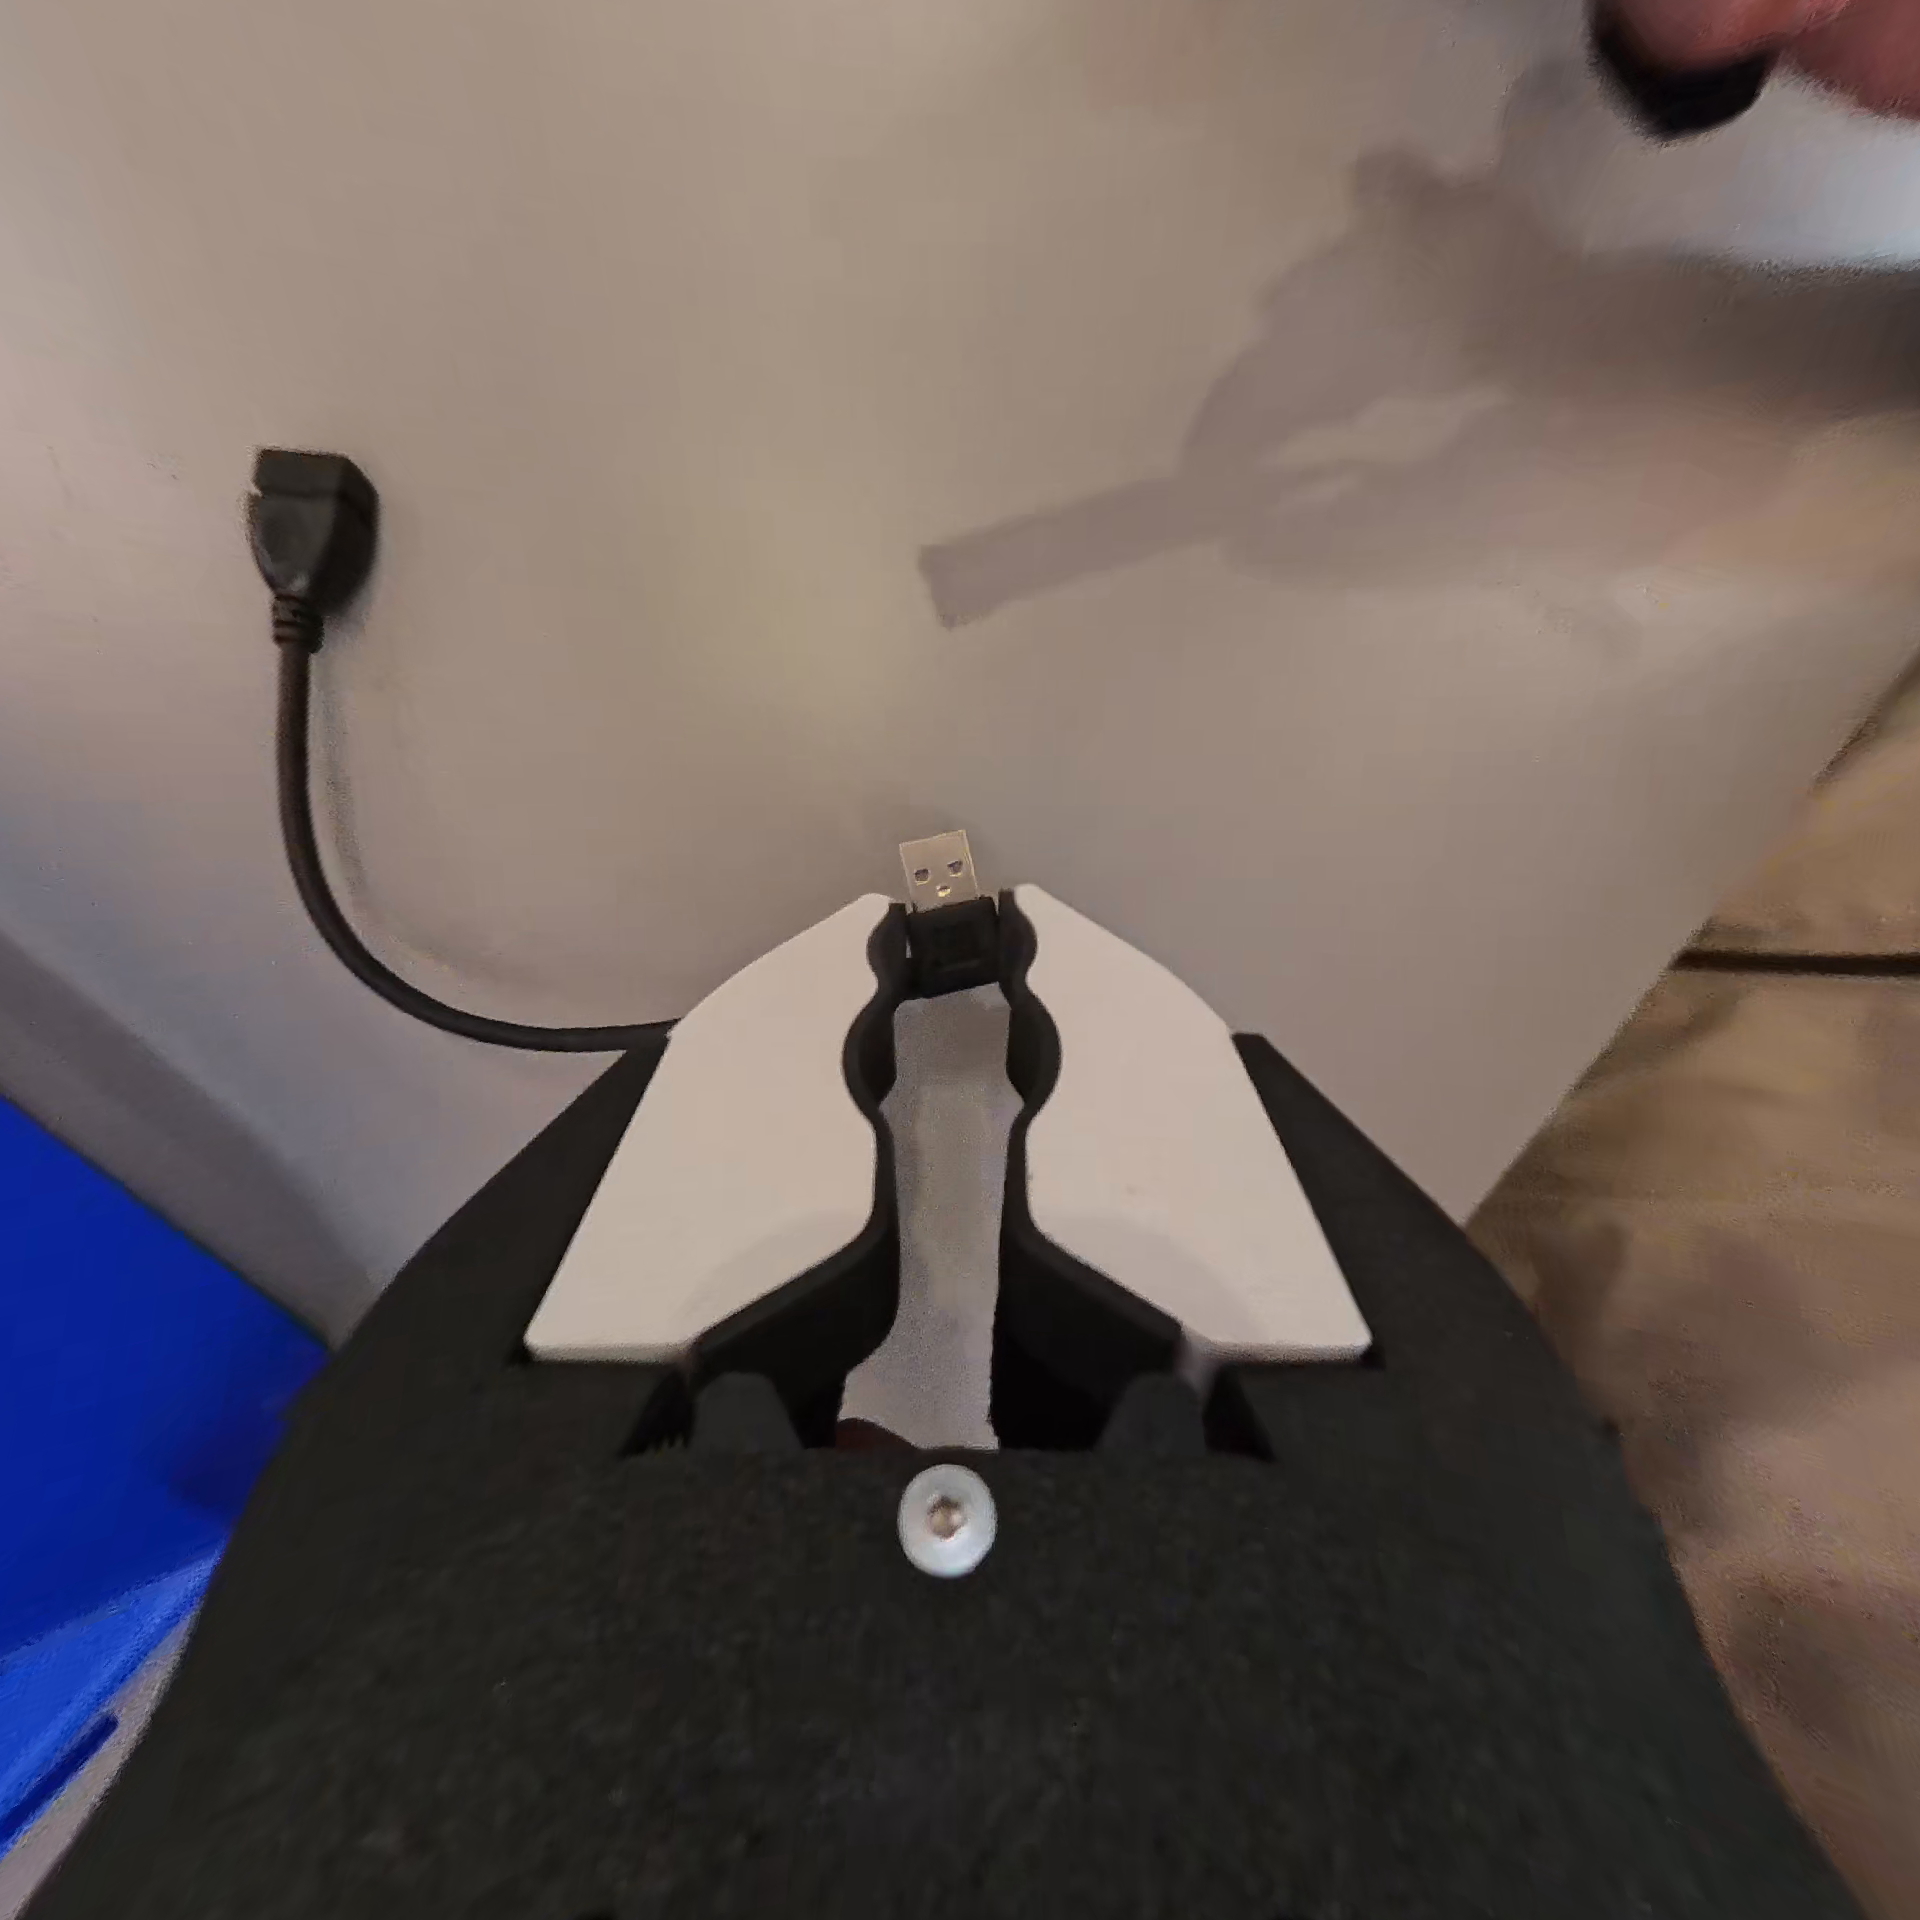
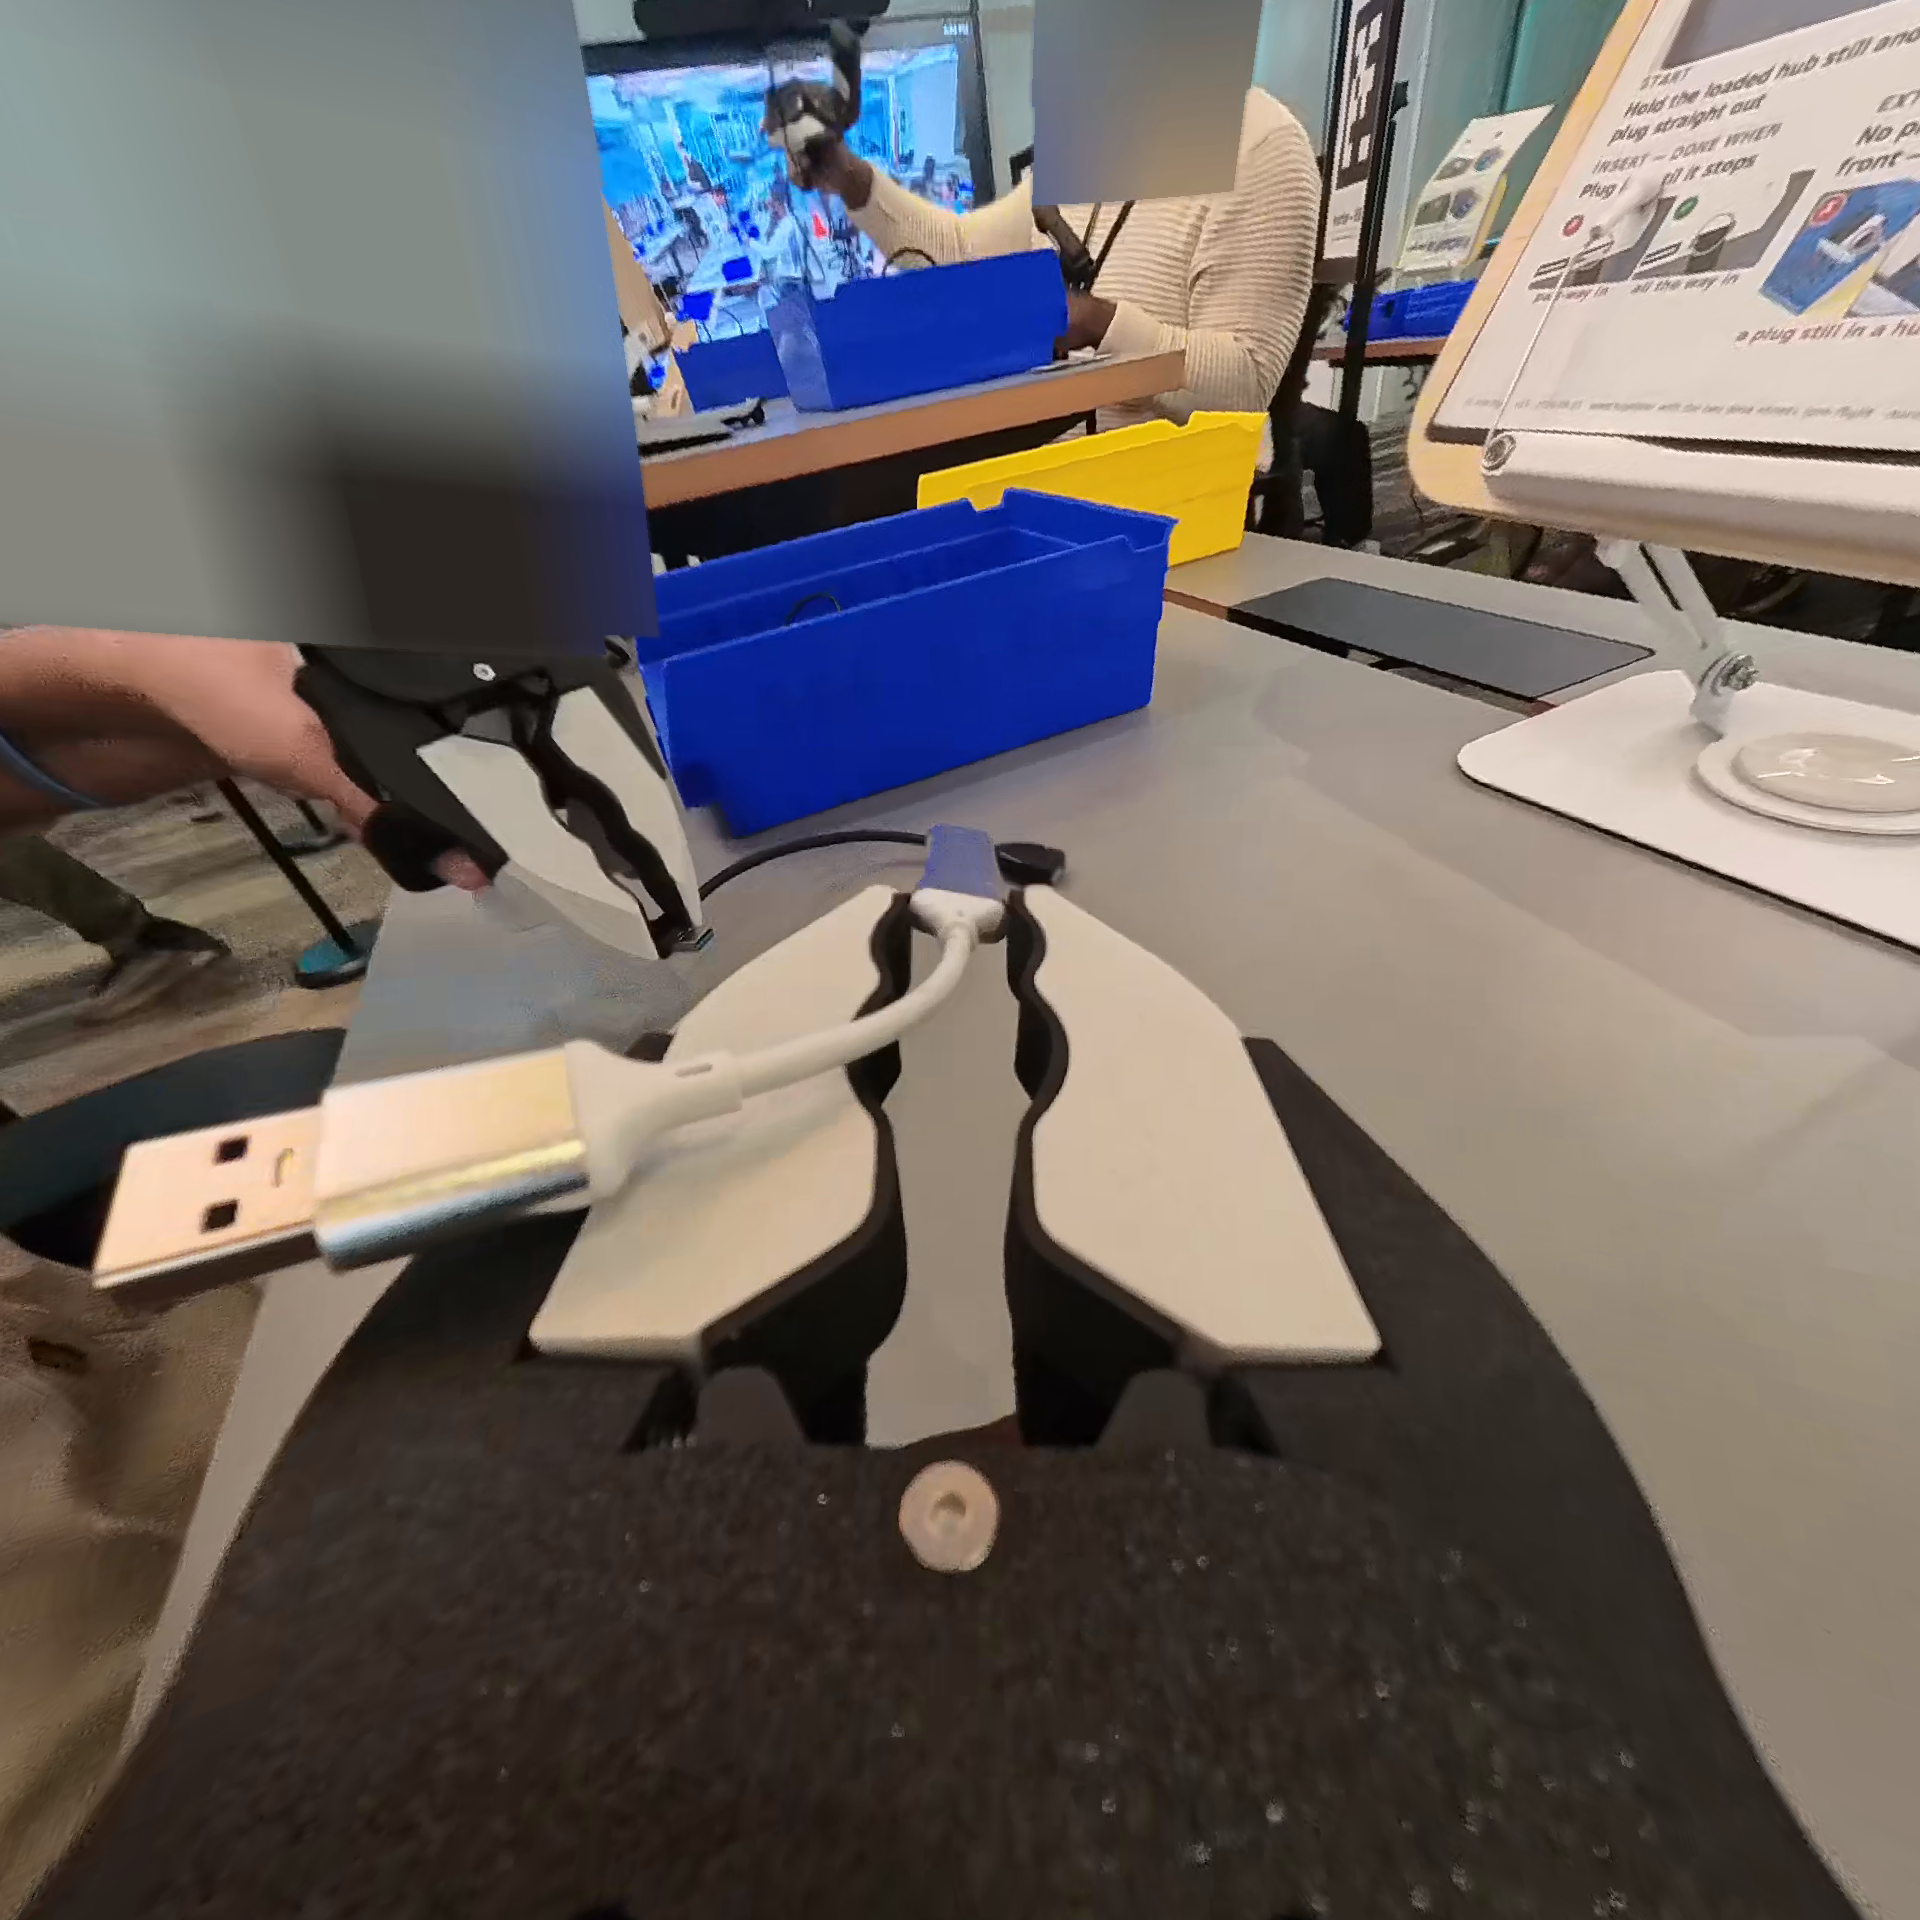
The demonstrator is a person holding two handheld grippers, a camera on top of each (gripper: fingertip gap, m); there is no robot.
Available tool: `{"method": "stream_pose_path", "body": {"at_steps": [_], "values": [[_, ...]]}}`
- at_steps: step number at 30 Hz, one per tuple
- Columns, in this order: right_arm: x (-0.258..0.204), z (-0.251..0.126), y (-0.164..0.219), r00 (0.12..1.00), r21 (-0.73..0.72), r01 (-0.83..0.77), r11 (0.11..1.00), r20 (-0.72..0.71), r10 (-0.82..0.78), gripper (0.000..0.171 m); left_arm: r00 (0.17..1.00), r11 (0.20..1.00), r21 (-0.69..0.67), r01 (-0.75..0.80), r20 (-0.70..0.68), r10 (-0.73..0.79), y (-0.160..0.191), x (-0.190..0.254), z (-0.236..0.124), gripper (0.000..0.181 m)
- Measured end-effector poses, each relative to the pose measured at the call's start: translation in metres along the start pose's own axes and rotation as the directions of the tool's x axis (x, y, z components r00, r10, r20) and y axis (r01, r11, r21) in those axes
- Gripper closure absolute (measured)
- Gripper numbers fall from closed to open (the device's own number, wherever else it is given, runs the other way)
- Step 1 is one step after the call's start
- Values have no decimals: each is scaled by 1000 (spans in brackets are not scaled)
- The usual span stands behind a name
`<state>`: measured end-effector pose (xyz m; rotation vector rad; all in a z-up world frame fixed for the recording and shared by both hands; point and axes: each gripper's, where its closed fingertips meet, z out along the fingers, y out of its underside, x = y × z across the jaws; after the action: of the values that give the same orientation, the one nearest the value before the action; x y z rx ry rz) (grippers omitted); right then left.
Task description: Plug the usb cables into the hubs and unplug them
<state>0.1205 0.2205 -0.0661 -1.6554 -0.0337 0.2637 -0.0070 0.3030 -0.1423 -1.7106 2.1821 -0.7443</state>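
Two grippers, each clamped on something, over a grey table (image 2: 1351, 935).

Right gripper (image 2: 958, 914) pinches a blue hub (image 2: 961, 862) at its white cable (image 2: 914, 1013), floppy, with the plug dangling free. Left gripper (image 1: 943, 920) nips a black plug (image 1: 940, 883) by its stiff housing, a light and good hold. There's room ahead, with the table edge at right.

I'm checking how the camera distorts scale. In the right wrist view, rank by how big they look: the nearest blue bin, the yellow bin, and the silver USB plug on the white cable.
1. Blue bin.
2. Silver USB plug: looks large only because it is nearest the camera.
3. Yellow bin, partly hidden behind the blue bin, so its rank is unsure.
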Motion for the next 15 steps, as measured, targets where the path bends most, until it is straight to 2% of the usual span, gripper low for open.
{"method": "stream_pose_path", "body": {"at_steps": [3, 6, 9, 15], "values": [[1, -1, -2, 1000, 18, -18, 1000, 3, 18, 154, 999, 1000, 29, 11, -42, -10, -28, 10, -11, 165], [-1, -1, -4, 1000, 26, 25, 999, -8, -25, 154, 999, 998, 52, -44, -15, 45, -44, 12, -17, 165], [-7, -1, -6, 996, 31, 88, 996, -14, -87, 154, 992, 989, 82, -123, 37, 121, -48, 12, -19, 165], [-27, 6, -3, 980, 25, 198, 980, 25, -199, 154, 990, 967, 210, -144, 34, 140, -51, 19, -29, 165]]}}
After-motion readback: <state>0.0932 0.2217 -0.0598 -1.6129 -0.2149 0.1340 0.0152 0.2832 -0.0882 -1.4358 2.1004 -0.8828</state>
